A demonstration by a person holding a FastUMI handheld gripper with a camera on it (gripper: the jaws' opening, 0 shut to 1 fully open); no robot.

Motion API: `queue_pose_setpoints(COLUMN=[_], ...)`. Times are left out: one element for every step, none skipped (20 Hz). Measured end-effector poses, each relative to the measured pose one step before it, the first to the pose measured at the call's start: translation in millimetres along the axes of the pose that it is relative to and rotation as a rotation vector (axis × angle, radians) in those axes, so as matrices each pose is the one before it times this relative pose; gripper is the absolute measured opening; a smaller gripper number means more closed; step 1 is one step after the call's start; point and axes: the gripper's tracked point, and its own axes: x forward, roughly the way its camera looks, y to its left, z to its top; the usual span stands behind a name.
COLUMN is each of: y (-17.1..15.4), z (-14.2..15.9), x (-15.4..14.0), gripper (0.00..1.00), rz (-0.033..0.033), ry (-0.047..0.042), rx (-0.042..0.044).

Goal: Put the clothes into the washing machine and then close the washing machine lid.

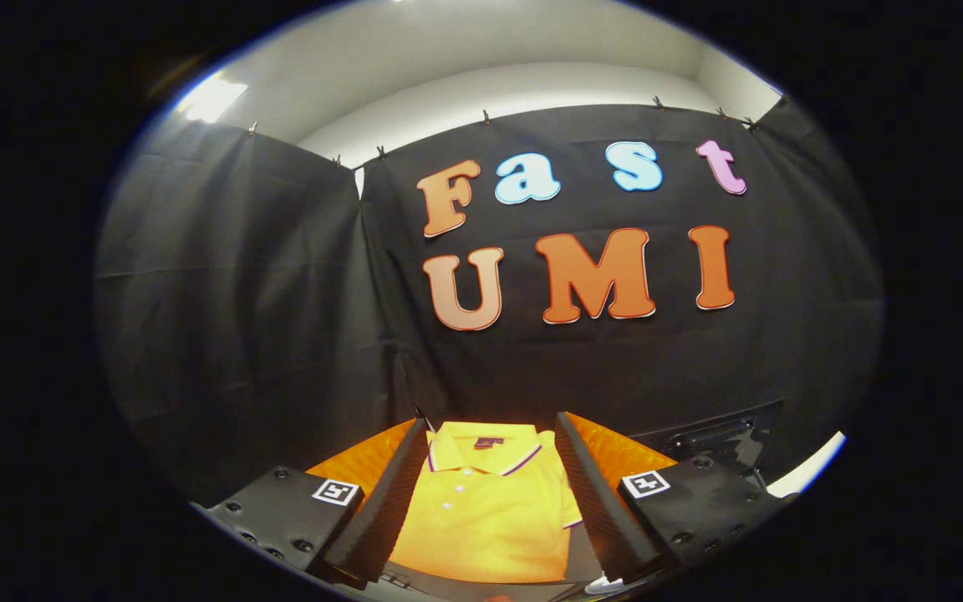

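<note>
Gripper (490, 510): fingers spread wide, holding nothing; they frame the shirt on either side without touching it, as far as can be told.
Shirt (490, 502): yellow polo, folded, collar facing the booth wall, striped trim on collar and sleeve cuff; lies flat between the fingers.
Counter (615, 456): orange surface under the shirt, showing outside both fingers; its far edge meets the wall.
Dark object (720, 439): black, beyond the right finger at the far right edge of the counter; identity unclear.
Wall (239, 318): black cloth behind the counter.
</note>
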Motion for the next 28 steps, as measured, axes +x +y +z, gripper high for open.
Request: queue_pose_setpoints(y=[9.40,8.29,7.81,6.59,5.31,2.52,-1.85,-2.49,-3.96,-6.29,-6.73,-0.20,4.44,0.70,3.32,-3.22,-0.52,-0.16,-1.45,-0.56,0.42,1.89,1.21,0.52,3.37,-0.10,2.27,-0.50], z=[-12.34,-14.82,-16.34,-11.03,-8.87,-8.76,-10.33,-9.94,-9.62,-9.53,-11.22,-15.19,-4.81,6.36,-6.36,1.49,1.71,0.24,0.64,-1.17,-0.14,-0.04,0.97,-1.05,-0.13,4.49,1.45,1.19], x=[11.22,9.71,9.01,7.99,6.65,6.79,7.27,7.49,10.22,7.36,6.40,7.16,-2.93,5.24,-2.75,3.51,-2.43,-2.13,-0.72,-0.39,1.84,-1.32,1.08,0.34,0.03,2.69,0.85,-0.49], gripper=[0.98,0.98,0.98,0.98,0.98,0.98,0.99,0.99,0.99,0.99,0.99,0.99,0.99,0.99,0.99,0.98,0.97,0.95,0.95,0.87,0.87,0.75,0.69,0.64,0.52,0.40,0.28,0.26], rz=[0.00575,0.00798,0.01104,0.01194,0.00795,0.00024,-0.01512,-0.02148,-0.02519,-0.03487,-0.03592,-0.01755,0.01072,-0.00432,0.01800,0.01453,0.00786,0.01047,0.00517,0.00637,0.01192,0.01327,0.00663,0.01366,0.03040,0.00896,0.02368,0.00857], ry=[0.03400,0.04583,0.04085,0.02924,0.02558,0.02692,0.03044,0.02988,0.03115,0.03397,0.04412,0.05904,0.01897,-0.04284,0.03332,-0.01471,0.00829,0.00330,0.00588,0.00403,0.00321,0.00114,-0.00391,0.01091,0.00244,-0.01658,-0.00077,-0.00409], rx=[0.00407,0.00999,0.01674,0.01919,0.02235,0.02128,0.01634,0.00828,-0.00704,-0.02285,-0.03234,-0.03626,-0.03188,-0.00652,-0.00547,0.01629,0.01770,-0.00442,-0.01316,-0.00504,-0.00421,0.00359,-0.00896,-0.02399,0.01305,0.01568,-0.01512,0.01044])
